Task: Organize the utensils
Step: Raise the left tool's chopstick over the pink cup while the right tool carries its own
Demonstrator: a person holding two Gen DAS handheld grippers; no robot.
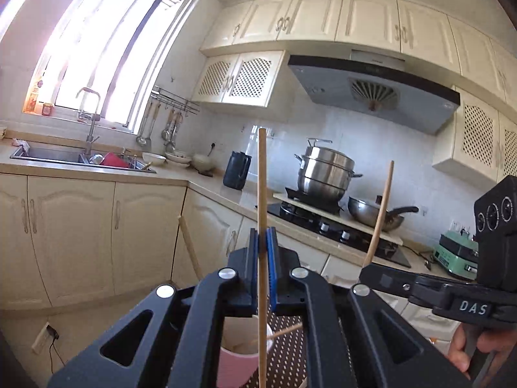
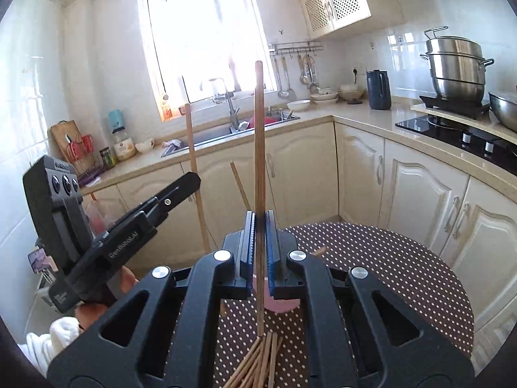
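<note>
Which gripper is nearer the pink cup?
Left, marginally. The left gripper sits directly above the pink cup; the right gripper is above and just short of it.

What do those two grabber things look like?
Both grippers, left and right, are black plastic frames with triangular cut-outs, round silver bolts and blue ridged pads. Each carries a black box with three round lenses. White letters "DAS" mark the right one's handle.

You are in a home kitchen: cream cabinets (image 1: 310,19) line the top of the frame, a range hood (image 1: 374,90) hangs upper right over a gas hob (image 1: 336,226) carrying a steel steamer pot (image 1: 326,174), and a dish-filled sink (image 1: 80,158) sits under the window (image 1: 97,58) at left.
</note>
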